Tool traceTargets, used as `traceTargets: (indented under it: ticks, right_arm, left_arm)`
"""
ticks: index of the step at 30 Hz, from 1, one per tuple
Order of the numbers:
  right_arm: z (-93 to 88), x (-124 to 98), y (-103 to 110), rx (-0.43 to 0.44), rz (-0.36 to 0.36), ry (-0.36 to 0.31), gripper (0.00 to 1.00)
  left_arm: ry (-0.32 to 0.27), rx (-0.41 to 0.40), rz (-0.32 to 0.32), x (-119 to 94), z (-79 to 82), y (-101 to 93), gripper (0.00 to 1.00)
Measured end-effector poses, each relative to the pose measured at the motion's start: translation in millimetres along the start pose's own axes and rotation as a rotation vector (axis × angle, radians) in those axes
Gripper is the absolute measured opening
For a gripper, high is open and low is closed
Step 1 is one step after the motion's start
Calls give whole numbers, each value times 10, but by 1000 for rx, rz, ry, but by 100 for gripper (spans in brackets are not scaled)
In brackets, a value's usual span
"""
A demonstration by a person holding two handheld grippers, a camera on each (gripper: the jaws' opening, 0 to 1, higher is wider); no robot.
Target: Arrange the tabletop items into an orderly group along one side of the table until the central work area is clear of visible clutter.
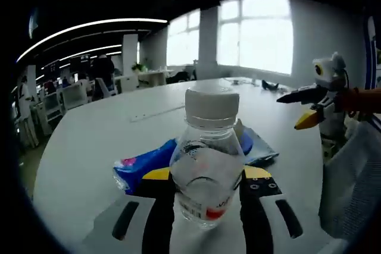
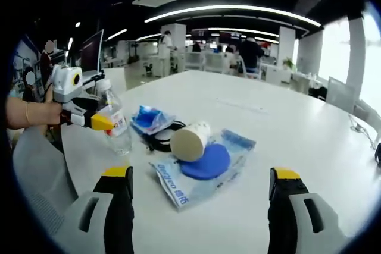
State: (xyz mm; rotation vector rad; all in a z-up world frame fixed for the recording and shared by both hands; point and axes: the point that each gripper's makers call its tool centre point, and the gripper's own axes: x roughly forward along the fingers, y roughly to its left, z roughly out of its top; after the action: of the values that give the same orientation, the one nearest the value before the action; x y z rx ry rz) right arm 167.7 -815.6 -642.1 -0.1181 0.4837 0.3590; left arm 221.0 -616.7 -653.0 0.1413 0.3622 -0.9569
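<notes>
My left gripper (image 1: 207,173) is shut on a clear water bottle (image 1: 205,176) with a white cap, held upright between its yellow-tipped jaws. In the right gripper view the same left gripper (image 2: 106,122) holds the bottle (image 2: 117,129) at the table's left edge. My right gripper (image 2: 201,173) is open above the table, nothing between its jaws; it also shows at the right (image 1: 302,110). Ahead of it lie a paper cup (image 2: 190,141) on its side, a clear packet with a blue round pad (image 2: 205,163), a blue wrapper (image 2: 150,118) and a black cable (image 2: 159,141).
The white table (image 2: 286,117) runs far back and to the right. A blue wrapper (image 1: 143,163) lies just behind the bottle. Grey cloth of the person (image 1: 357,176) is at the near edge. Office desks and people stand beyond the table.
</notes>
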Motion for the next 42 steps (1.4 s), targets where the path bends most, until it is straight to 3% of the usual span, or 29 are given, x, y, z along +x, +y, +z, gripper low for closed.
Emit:
traceTargets:
  ticks: [14,21,26,29,34,36,42]
  right_arm:
    - [-44,-23,24,7,11,18,92]
    - [-63,-40,-13,7,0,24,92]
    - [-81,-28,-2,20,6,33,92]
    - [-94,-22,3,18,8,38,92]
    - [-132,-16,5,26,11,49,92]
    - [-138,-17,6,27,11,50,92]
    - [-156,-23,15,28,16,54,92]
  left_arm:
    - [-18,35,-135,4,-1,-42,41]
    - [-19,38,-137,1,-2,-57,42]
    - [-37,-11,-114,3,27,-35,45]
    - [-126,-68,-90,4,185,-20,57]
    - [-114,-41,-49,38,205,-21,65]
    - [-124,-69,-10,62,215,12,71]
    - [-131,-125,57,58,156,-3,73]
